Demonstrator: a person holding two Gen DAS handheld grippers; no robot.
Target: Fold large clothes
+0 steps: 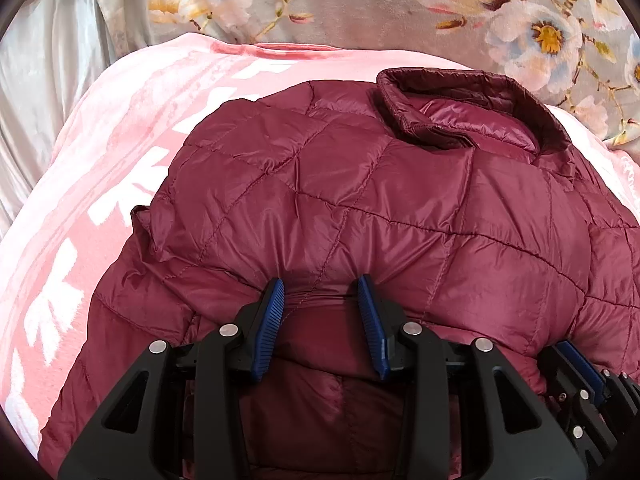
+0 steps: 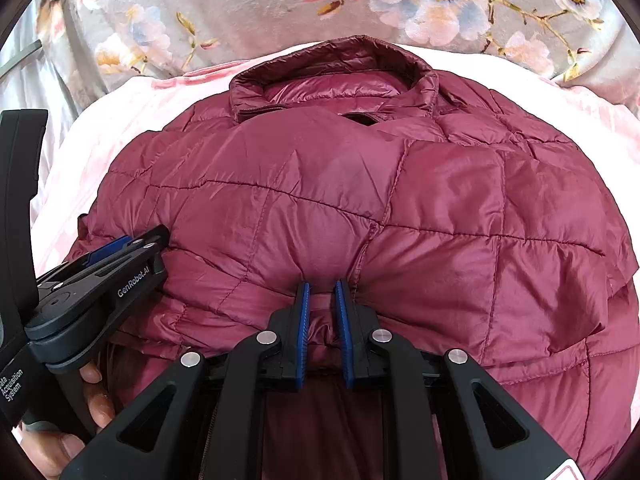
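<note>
A maroon quilted puffer jacket [image 1: 360, 200] lies on a pink blanket, collar [image 1: 460, 108] at the far side; it also fills the right wrist view [image 2: 360, 200]. Its near part is doubled over, with a fold edge at both grippers. My left gripper [image 1: 322, 284] has its blue pads pressed into that fold edge, a bunch of fabric pinched between them with a gap left. My right gripper [image 2: 321, 286] is shut tight on the same fold edge further right. The left gripper [image 2: 120, 252] also shows in the right wrist view, at the jacket's left side.
The pink blanket [image 1: 100, 160] with white pattern covers the bed under the jacket. A grey floral cover [image 1: 360, 4] lies beyond the collar, also in the right wrist view [image 2: 240, 8]. Grey sheet [image 1: 44, 80] at far left. A hand [image 2: 92, 400] holds the left gripper.
</note>
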